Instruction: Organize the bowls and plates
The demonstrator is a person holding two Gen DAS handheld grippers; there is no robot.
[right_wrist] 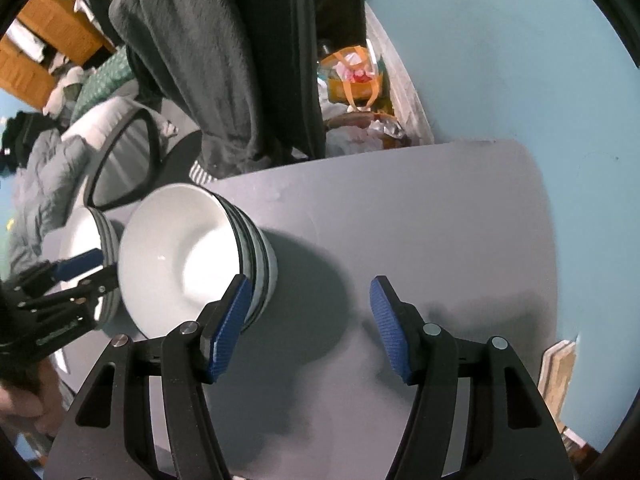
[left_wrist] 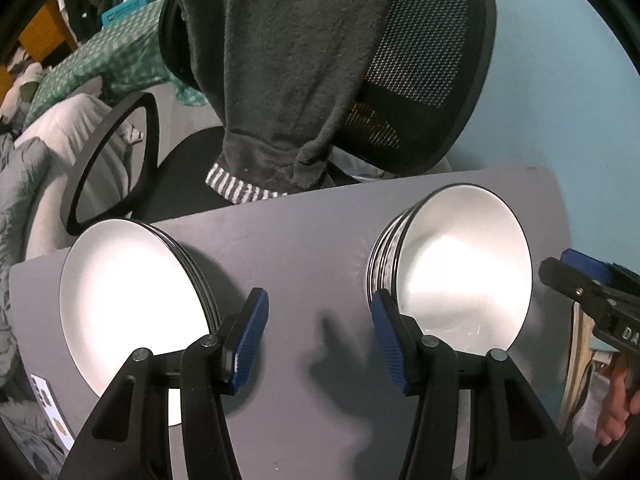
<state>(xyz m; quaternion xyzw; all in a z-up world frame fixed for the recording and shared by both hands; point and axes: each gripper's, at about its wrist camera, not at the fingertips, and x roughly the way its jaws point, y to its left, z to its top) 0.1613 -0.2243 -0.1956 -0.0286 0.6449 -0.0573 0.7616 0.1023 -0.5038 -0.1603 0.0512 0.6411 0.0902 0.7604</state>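
Observation:
A stack of white black-rimmed plates [left_wrist: 128,300] sits on the left of the grey table [left_wrist: 304,240]. A stack of white bowls [left_wrist: 460,272] stands to its right. My left gripper [left_wrist: 320,340] points down over the bare table between the two stacks, open with nothing between its blue pads. In the right wrist view the bowls [right_wrist: 180,256] are left of centre and the plates [right_wrist: 86,232] lie behind them. My right gripper [right_wrist: 308,328] is open over bare table just right of the bowls, its left pad [right_wrist: 230,328] close to the stack's side. Each gripper shows in the other's view: right [left_wrist: 572,270], left [right_wrist: 94,274].
A black mesh office chair [left_wrist: 432,60] with a dark grey garment [left_wrist: 288,60] draped over it stands behind the table's far edge. A blue wall [right_wrist: 500,60] is at the right. An orange bag [right_wrist: 354,76] and clutter lie beyond. A paper card [left_wrist: 48,408] lies at the table's left edge.

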